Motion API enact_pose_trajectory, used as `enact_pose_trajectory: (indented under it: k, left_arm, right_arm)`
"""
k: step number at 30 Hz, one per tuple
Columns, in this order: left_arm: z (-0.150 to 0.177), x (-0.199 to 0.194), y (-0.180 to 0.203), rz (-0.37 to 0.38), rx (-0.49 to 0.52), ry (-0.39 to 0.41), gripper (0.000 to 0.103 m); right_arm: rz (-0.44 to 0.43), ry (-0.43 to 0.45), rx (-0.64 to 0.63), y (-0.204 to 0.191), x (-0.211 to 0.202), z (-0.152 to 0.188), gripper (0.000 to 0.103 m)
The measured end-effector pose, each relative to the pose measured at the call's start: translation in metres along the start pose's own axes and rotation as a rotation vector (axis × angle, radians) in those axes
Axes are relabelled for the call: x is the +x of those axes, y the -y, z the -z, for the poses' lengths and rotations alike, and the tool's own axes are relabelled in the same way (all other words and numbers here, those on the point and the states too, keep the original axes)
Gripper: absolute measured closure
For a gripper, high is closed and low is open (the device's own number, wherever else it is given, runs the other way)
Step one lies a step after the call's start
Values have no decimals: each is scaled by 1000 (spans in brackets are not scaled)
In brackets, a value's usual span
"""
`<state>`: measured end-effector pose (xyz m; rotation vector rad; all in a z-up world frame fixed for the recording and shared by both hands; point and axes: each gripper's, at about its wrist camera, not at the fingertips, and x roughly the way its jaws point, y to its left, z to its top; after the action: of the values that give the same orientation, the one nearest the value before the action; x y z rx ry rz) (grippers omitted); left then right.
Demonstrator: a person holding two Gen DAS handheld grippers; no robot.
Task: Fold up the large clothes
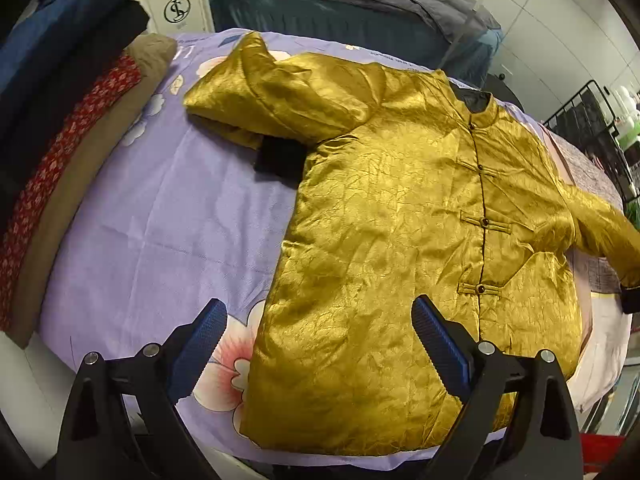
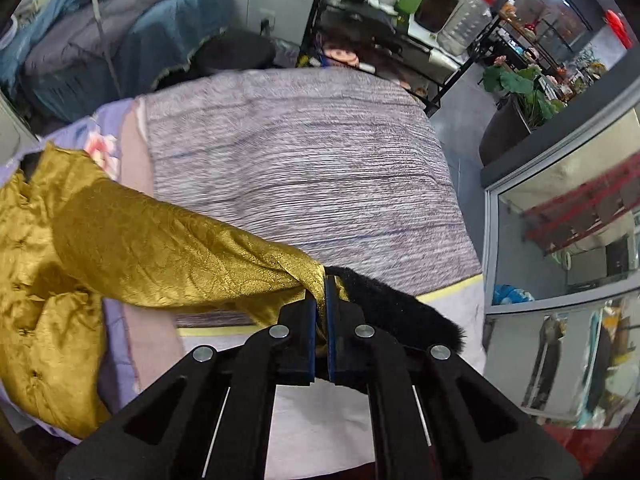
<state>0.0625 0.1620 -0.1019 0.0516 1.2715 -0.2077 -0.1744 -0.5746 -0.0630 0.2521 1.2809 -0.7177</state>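
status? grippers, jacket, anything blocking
Left gripper open over hem. Right gripper shut on sleeve near cuff. Gold jacket flat, buttoned. Nothing blocking.

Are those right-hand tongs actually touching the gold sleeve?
Touching. In the right wrist view the right tongs are shut on the gold sleeve beside its black cuff, with fabric pinched between the pads.

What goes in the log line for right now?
left gripper: open, above jacket hem | right gripper: shut on sleeve near black cuff | other sleeve: folded
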Motion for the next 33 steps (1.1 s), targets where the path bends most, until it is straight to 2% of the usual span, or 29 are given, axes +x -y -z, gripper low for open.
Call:
enact_pose_trajectory:
  k: [4,5,6,7,8,9,12,15,18,20,21,24,27,29,31,33]
  left_arm:
    - [8,-5,-11,-17,-46,6,11]
    - [11,-6,-15,-25,-61,8,11]
    - [13,-7,-18,-32,-74,9,11]
    - [16,-9,-22,-39,-88,10,11]
    - [18,-9,-25,-45,-98,12,11]
    - [20,-10,-28,-51,-111,15,11]
    - [25,-12,-40,-59,-158,18,11]
    - [23,-10,-56,-63,-205,23,11]
    - [9,-9,-75,-85,-228,42,11]
    - [-9,-11,-88,-104,-231,67,11]
    - [-23,-12,-93,-110,-226,84,11]
    - [-70,-12,-99,-150,-179,121,11]
    - [-127,-6,-93,-191,-95,147,11]
    - [-169,3,-84,-218,-24,167,11]
    - [-204,15,-74,-246,43,162,9]
    - [-243,42,-60,-301,145,118,9]
  right_arm:
    - [65,-28,29,-5,39,-20,96]
    - [112,-38,36,-8,50,-24,85]
    - [167,-50,52,-11,59,-26,66]
    - [206,-53,66,-13,63,-26,58]
    - [244,-41,84,-16,65,-27,44]
    - [268,-11,107,-20,63,-27,34]
    - [270,118,184,-33,39,-25,19]
    - [153,253,227,-56,2,-16,15]
    - [-9,293,202,-89,-23,-1,15]
    - [-77,295,171,-113,-32,12,14]
    - [-122,279,157,-128,-35,22,10]
    - [-209,210,141,-167,-34,55,10]
    - [-282,115,130,-203,-29,94,10]
    - [-321,82,134,-220,-32,118,10]
    - [-331,71,151,-232,-41,142,10]
    - [-343,62,166,-242,-49,159,10]
